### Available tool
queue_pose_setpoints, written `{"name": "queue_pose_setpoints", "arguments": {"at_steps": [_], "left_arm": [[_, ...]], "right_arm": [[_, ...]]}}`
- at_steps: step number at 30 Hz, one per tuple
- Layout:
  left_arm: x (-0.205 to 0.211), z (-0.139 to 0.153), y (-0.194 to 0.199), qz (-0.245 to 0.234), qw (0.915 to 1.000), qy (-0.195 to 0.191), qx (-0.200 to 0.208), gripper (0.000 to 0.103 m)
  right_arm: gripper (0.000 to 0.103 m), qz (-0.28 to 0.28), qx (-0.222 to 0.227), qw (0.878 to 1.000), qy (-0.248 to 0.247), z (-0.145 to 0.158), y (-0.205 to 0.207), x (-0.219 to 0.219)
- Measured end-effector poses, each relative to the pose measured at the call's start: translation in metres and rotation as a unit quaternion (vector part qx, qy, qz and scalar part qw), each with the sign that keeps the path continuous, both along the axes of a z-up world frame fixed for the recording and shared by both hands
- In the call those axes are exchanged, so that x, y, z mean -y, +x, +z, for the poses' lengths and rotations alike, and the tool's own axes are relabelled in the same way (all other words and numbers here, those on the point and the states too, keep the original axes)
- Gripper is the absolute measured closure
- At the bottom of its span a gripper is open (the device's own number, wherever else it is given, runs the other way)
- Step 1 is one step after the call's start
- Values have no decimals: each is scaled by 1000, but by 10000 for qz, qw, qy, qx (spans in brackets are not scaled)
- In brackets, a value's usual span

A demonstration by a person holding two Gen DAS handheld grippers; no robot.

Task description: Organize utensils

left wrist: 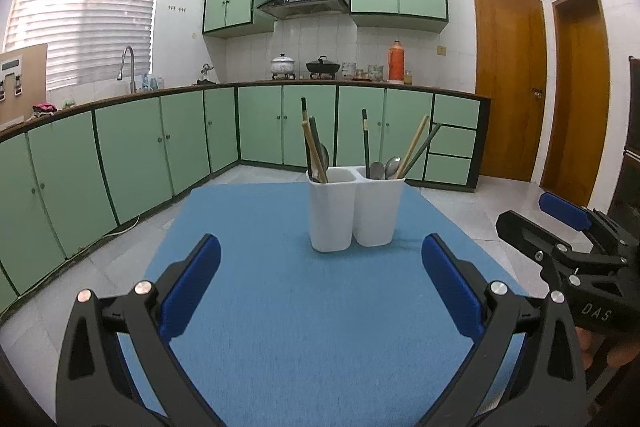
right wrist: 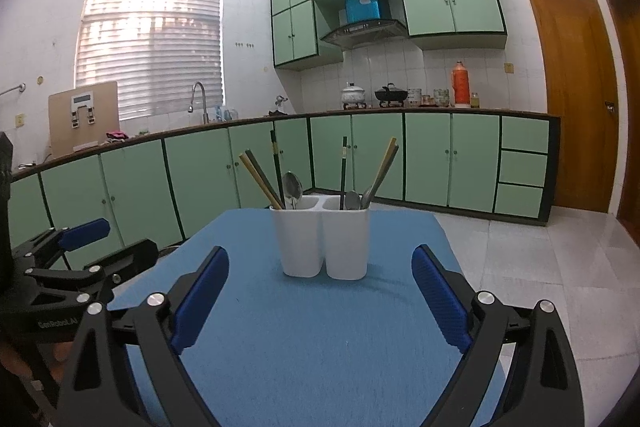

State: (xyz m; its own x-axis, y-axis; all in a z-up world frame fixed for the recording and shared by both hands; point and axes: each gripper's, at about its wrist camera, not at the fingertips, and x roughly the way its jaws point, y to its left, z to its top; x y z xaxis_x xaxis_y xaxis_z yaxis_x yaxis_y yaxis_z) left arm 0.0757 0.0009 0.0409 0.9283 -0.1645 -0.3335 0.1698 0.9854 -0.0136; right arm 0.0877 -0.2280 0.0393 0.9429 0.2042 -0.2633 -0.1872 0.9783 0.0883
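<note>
On the blue mat: a white two-compartment holder (left wrist: 352,211) stands upright toward the far half of the table (left wrist: 280,307), with bare mat between it and both grippers.
Contents: each compartment holds a mix of dark and bamboo chopsticks (left wrist: 314,143) and metal spoons (left wrist: 384,169), so by my reading the sorting is not done.
Long axis: the utensils stand roughly vertical, handles up, several leaning outward; the right compartment's bamboo stick (right wrist: 382,167) tilts to the right.
Left gripper (left wrist: 320,291): jaws wide apart, empty, low over the near edge of the mat and aimed at the holder.
Right gripper (right wrist: 320,299): jaws also spread, nothing between them, likewise facing the holder from the near side.
Which is nearer: neither clearly; the holder sits straight ahead of both, a touch right of centre for the left one.
Coming move: probably a reach forward and up, closing on one handle above the rim from the side.
</note>
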Motion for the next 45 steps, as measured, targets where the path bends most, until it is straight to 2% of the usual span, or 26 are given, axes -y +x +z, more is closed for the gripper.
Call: {"name": "queue_pose_setpoints", "arguments": {"at_steps": [9,45], "left_arm": [[0,-4,6,24,9999,-29,-149,5],[-4,2,5,71,9999,-112,-91,5]], "right_arm": [[12,-24,-190,9998,-34,-3,9,-2],[12,-33,-171,9998,-55,0,10,-3]]}}
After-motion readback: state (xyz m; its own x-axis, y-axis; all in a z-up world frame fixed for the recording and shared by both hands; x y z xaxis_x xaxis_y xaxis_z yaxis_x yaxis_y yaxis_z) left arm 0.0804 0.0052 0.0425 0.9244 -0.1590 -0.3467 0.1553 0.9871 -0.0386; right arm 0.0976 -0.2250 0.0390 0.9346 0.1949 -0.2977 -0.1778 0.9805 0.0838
